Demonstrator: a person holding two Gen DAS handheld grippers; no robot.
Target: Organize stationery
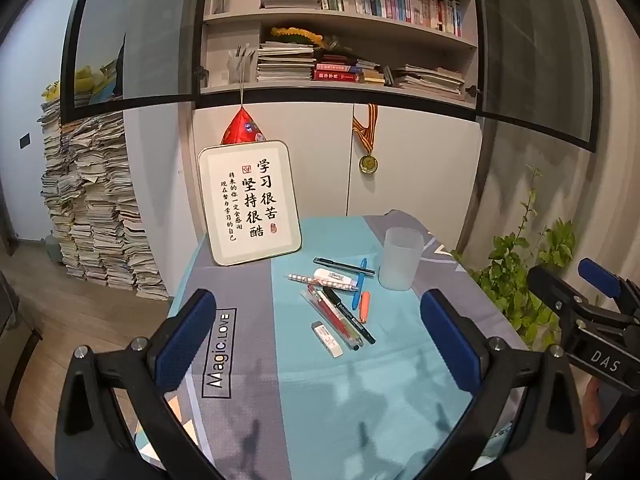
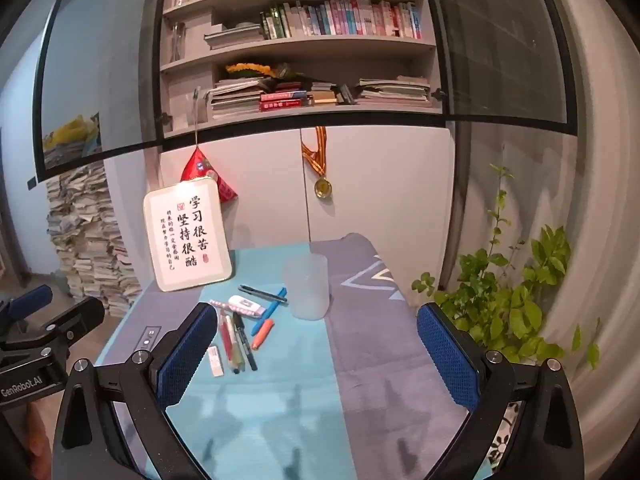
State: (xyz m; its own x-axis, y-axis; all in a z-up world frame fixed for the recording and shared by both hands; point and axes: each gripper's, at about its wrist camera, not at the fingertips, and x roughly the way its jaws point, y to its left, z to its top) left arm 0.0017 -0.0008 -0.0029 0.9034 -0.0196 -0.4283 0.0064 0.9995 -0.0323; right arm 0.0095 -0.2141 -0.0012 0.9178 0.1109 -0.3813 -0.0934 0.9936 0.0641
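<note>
Both grippers hang above the near edge of the table, jaws spread wide, nothing between the pads: left gripper, right gripper. Stationery sits in a loose heap on the teal part of the tablecloth, well ahead of both: black pen, blue pen, orange marker, white correction tape, patterned pencil, a red pen and a black marker lying side by side, white eraser nearest the camera. Frosted plastic cup stands upright just right of the heap, looks empty. Risks, as I judge them: pens overlap and touch, so a wide-jaw grab may pinch two at once or roll neighbours away, maybe off the table. Thin round barrels flat on soft cloth can slip from the pads, or the cloth bunches up. Cup looks light, so a tilted pen hitting the rim could tip it. Framed calligraphy sign leans at the back; a long reach might knock it. Grippers sit close together and could clash going for the same pile.
</note>
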